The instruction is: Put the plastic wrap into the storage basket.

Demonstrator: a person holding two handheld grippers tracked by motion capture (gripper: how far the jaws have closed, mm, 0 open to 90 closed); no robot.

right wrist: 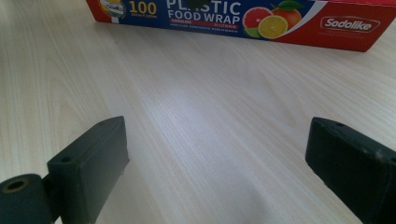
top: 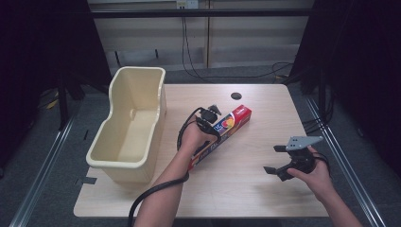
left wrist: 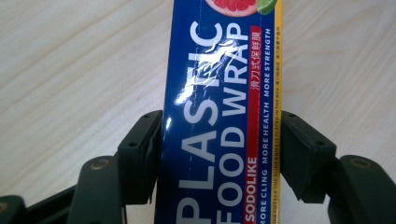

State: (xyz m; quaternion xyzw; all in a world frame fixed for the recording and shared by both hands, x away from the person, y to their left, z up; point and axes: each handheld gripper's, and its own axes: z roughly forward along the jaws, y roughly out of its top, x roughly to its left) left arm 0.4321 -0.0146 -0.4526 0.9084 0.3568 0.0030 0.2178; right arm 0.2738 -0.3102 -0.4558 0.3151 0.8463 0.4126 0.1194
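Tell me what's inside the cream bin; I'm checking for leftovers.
The cream bin shows a bare floor and inner walls. The strip just behind its near wall is covered.

Left gripper (left wrist: 219, 154) fingers (left wrist: 140, 158) clamp both long sides of the blue plastic food wrap box (left wrist: 219, 93). Box lies flat on the pale wood surface (left wrist: 70, 70), running straight away from the camera.

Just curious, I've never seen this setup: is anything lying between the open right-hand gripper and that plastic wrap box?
No. In the right gripper view, bare wooden table stretches from the right gripper to the plastic wrap box.
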